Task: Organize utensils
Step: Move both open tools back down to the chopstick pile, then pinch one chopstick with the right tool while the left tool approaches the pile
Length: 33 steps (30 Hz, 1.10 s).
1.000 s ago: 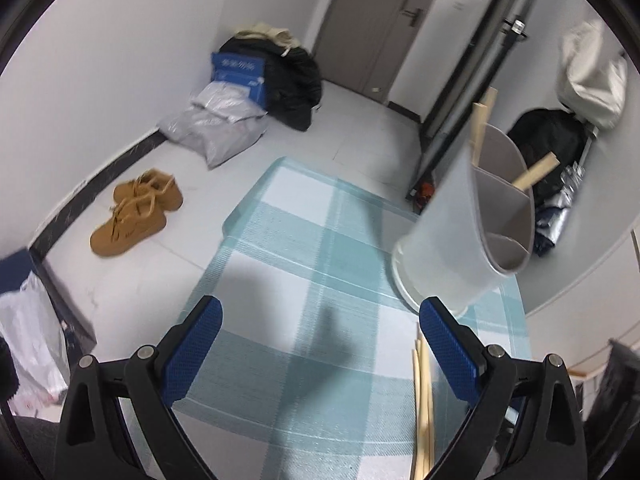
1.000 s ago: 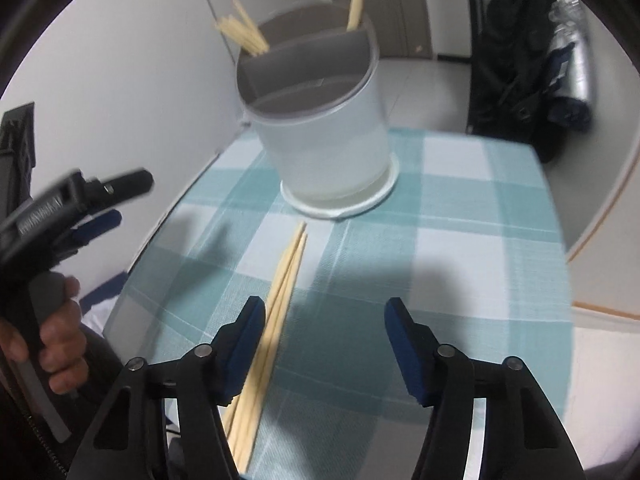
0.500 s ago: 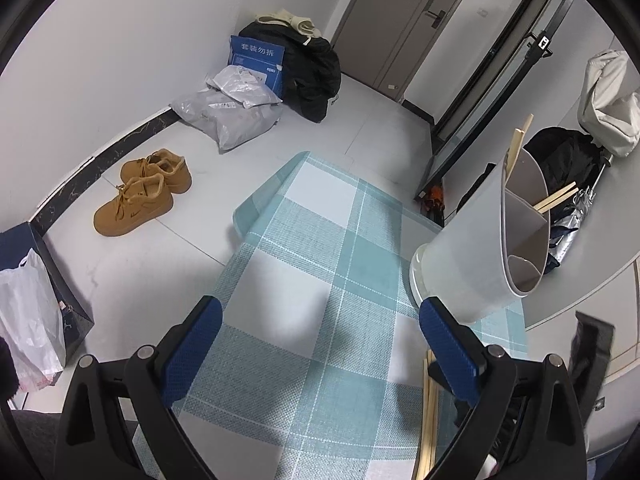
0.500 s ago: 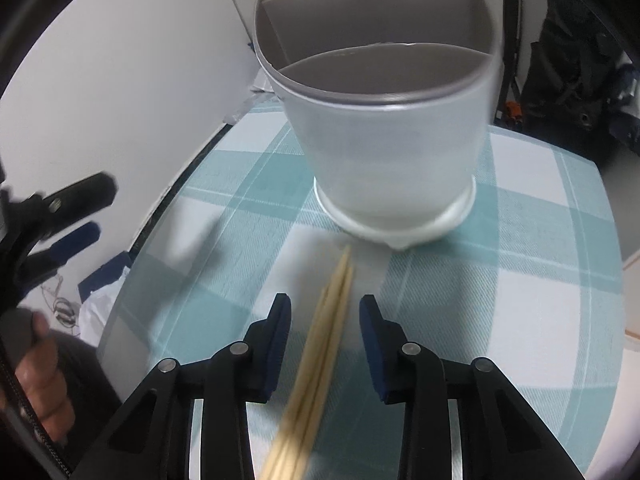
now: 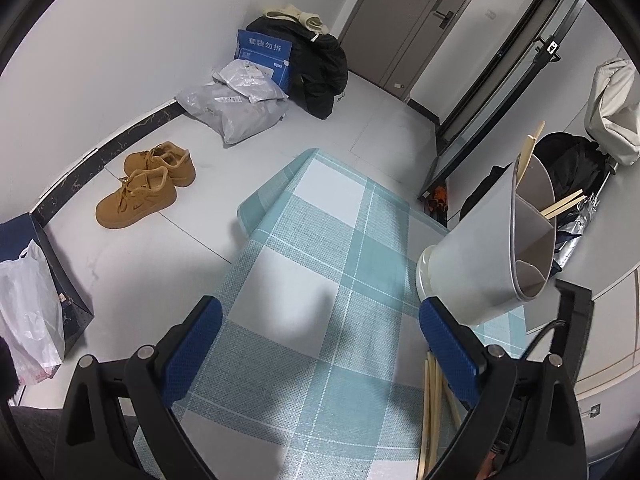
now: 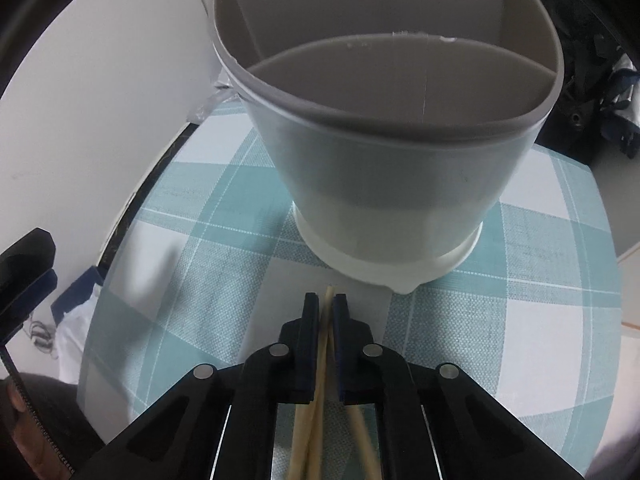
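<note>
In the right wrist view my right gripper is shut on the tips of the wooden chopsticks, which lie on the checked tablecloth just in front of the white divided utensil holder. Its near compartment shows nothing inside. In the left wrist view my left gripper hangs open over the cloth with nothing between its fingers. The utensil holder stands to its right with chopsticks sticking out of the far compartments, and the loose chopsticks lie under its right finger.
The table edge drops to a tiled floor with tan shoes, grey parcels and dark bags. A white plastic bag sits at lower left. The left gripper's body shows left in the right wrist view.
My right gripper moved forward toward the utensil holder and closed from wide open onto the chopsticks. The left gripper stayed open and hardly moved.
</note>
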Motion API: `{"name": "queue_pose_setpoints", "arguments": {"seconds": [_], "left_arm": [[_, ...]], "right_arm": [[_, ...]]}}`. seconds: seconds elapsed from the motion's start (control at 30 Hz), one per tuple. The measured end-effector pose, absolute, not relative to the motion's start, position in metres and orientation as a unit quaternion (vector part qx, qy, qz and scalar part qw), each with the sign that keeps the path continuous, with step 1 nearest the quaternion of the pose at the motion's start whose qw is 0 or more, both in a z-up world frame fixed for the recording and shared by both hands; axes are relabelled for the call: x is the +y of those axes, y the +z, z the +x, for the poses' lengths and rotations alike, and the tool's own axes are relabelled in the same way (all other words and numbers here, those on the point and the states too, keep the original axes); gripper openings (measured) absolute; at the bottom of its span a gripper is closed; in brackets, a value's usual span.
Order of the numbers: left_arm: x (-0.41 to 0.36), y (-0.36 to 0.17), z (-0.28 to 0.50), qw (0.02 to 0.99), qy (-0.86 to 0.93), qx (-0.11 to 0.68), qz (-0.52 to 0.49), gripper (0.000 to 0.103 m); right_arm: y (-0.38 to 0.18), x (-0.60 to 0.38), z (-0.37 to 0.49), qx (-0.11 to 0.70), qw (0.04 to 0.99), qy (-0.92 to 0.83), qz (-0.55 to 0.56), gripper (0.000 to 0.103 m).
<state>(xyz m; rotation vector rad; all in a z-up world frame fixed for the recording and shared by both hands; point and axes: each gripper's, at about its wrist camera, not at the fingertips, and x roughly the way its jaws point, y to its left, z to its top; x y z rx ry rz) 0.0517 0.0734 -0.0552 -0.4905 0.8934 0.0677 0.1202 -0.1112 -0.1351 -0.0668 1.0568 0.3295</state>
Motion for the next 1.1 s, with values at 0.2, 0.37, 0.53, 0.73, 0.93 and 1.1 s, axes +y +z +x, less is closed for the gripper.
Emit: {"name": "queue_pose_setpoints", "arguments": {"seconds": [0.2, 0.37, 0.53, 0.73, 0.93, 1.1], "left_arm": [[0.073, -0.057, 0.052, 0.872, 0.033, 0.429, -0.234, 0.096], [0.068, -0.061, 0.051, 0.87, 0.028, 0.438, -0.224, 0.096], [0.053, -0.071, 0.051, 0.858, -0.004, 0.469, -0.211, 0.096], [0.025, -0.076, 0.045, 0.849, -0.038, 0.498, -0.172, 0.096], [-0.009, -0.079, 0.038, 0.85, -0.059, 0.515, -0.095, 0.096], [-0.025, -0.087, 0.038, 0.839, -0.06, 0.537, -0.064, 0.096]], "right_arm": [[-0.124, -0.12, 0.112, 0.481, 0.861, 0.169, 0.0, 0.004], [-0.105, -0.14, 0.097, 0.451, 0.873, 0.182, 0.038, 0.004], [-0.087, -0.165, 0.088, 0.425, 0.882, 0.189, 0.077, 0.004], [-0.076, -0.213, 0.083, 0.406, 0.879, 0.186, 0.166, 0.004], [-0.067, -0.267, 0.074, 0.389, 0.872, 0.186, 0.231, 0.004], [-0.071, -0.287, 0.066, 0.376, 0.87, 0.185, 0.258, 0.004]]}}
